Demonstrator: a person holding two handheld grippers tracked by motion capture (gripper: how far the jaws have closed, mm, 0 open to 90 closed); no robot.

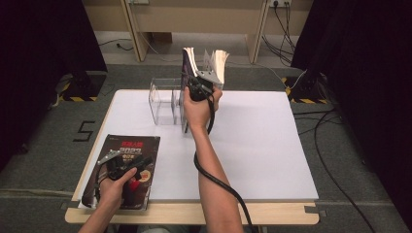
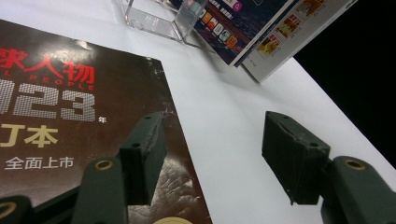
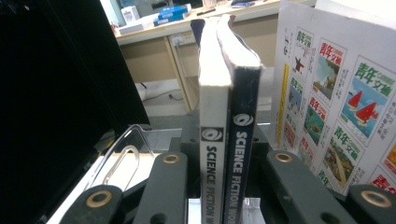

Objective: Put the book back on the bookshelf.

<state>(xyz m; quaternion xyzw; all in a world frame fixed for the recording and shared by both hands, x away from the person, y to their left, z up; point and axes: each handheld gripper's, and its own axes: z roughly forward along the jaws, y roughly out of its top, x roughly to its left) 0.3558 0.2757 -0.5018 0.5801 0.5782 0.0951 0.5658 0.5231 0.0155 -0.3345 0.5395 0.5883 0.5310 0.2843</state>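
Two upright magazines (image 3: 226,154) sit pinched in the right hand-held gripper (image 3: 226,186); the left hand-held gripper (image 2: 212,154) gapes empty.

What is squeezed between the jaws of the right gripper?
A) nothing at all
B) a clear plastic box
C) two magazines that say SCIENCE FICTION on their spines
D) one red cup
C: in the right gripper view, the right gripper has its jaws on either side of two upright Science Fiction magazines, one with a white spine and one dark blue.
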